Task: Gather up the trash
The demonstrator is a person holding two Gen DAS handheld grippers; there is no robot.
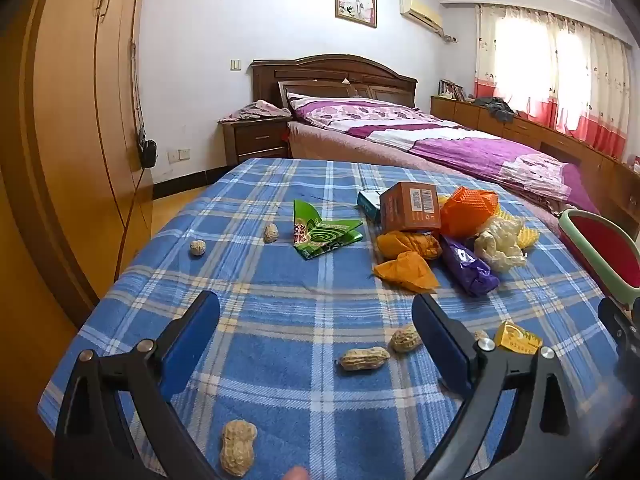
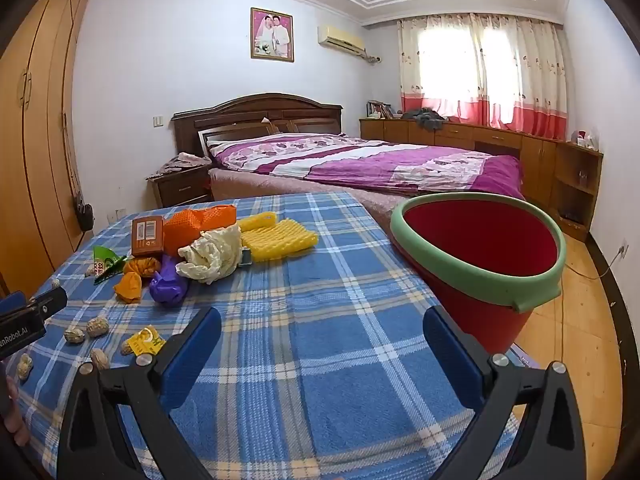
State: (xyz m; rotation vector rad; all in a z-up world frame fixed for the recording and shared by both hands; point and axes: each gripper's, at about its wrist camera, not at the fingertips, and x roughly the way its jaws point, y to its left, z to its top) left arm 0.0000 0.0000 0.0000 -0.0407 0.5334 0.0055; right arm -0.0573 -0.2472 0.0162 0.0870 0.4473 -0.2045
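While both tongs hang over the plaid-covered desk [image 1: 280, 312] with jaws spread wide and nothing between them, the trash lies scattered ahead. Between the left tongs [image 1: 316, 320] rest two peanut shells [image 1: 364, 358], one touching the right jaw's inner side; a third shell [image 1: 238, 454] sits at the near edge. The trash pile [image 1: 440, 232] of box, orange net and wrappers lies toward the far right corner. Ahead of the right tongs [image 2: 322, 332] is bare cloth; the red bucket [image 2: 476, 240] stands at the right edge, just beyond its right jaw.
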